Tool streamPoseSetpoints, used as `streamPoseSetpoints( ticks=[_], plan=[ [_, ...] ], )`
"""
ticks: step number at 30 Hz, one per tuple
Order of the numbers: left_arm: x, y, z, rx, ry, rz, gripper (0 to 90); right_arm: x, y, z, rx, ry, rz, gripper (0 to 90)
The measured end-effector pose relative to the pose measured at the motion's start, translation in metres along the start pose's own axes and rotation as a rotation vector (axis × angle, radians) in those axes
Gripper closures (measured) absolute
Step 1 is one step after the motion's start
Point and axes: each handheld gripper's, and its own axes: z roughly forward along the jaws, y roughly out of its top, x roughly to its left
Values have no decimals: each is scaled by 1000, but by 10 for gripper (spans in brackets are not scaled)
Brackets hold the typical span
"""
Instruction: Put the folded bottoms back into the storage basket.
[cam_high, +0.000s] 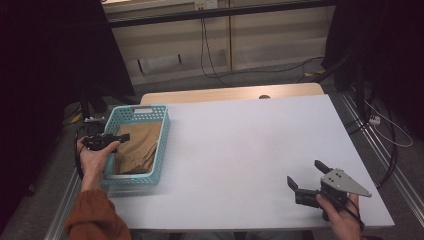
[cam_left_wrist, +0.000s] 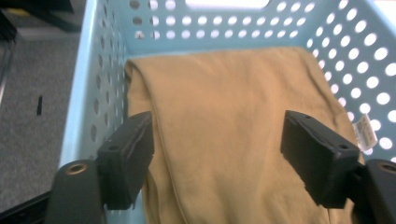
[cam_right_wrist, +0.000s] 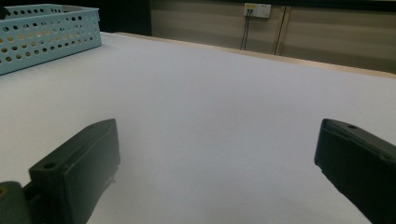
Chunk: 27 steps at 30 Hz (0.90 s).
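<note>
1. Near, at 5 o'clock on the white table (cam_high: 240, 145): our right gripper (cam_high: 307, 177) rests with jaws spread wide, nothing between them.
2. At 9 o'clock: our left gripper (cam_left_wrist: 217, 149) hovers over the tan cloth (cam_left_wrist: 233, 121), jaws apart, pads clear of the fabric.
3. The cloth lies folded inside the blue basket (cam_high: 162, 145).
4. Judgement: placing step done. Next, we lift the left gripper straight out without snagging the cloth.
</note>
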Motion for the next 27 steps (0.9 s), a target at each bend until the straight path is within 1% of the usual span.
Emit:
streamPoseSetpoints(
  ticks=[2,3,4,5,8,10,11,12,13,15,17,18,19,20,21,22,24,27],
  plan=[
    [-1,0,-4,-28,1,-1,195,0,0,0,-1,0,1,0],
    [-1,0,-6,-50,0,-1,185,0,0,0,-1,0,2,0],
    [0,-1,-7,-62,-4,-2,176,0,0,0,0,-1,1,0],
    [0,-2,-9,-70,1,-7,167,0,0,0,-1,0,1,0],
    [0,-4,-12,-90,8,8,135,0,0,1,1,0,3,0],
    [1,-6,-16,-117,0,2,96,0,0,2,2,2,2,0],
    [1,-7,-19,-134,2,1,89,0,0,2,2,3,1,0],
    [1,-8,-20,-159,3,-6,72,0,0,2,2,3,0,0],
    [3,-9,-22,-172,-1,-14,65,0,0,2,2,3,1,0],
    [4,-10,-25,-198,-24,-23,48,0,0,3,-1,6,5,0],
    [3,-10,-28,-200,-40,-11,42,-1,1,4,0,6,8,0],
    [2,-10,-31,-201,-41,3,45,-1,1,4,1,7,7,0],
    [1,-10,-33,-211,-47,9,48,-1,1,5,2,9,7,0],
    [1,-10,-35,-216,-46,12,45,-1,1,5,2,11,7,0],
    [1,-10,-37,-211,-42,22,44,-1,1,5,1,14,7,0],
    [0,-11,-39,-213,-41,25,48,-1,1,5,1,14,6,0],
    [1,-13,-41,-208,-53,26,58,-1,1,5,1,14,6,0],
    [0,-17,-46,-203,-33,28,71,-1,1,5,0,16,6,0]
  ],
)
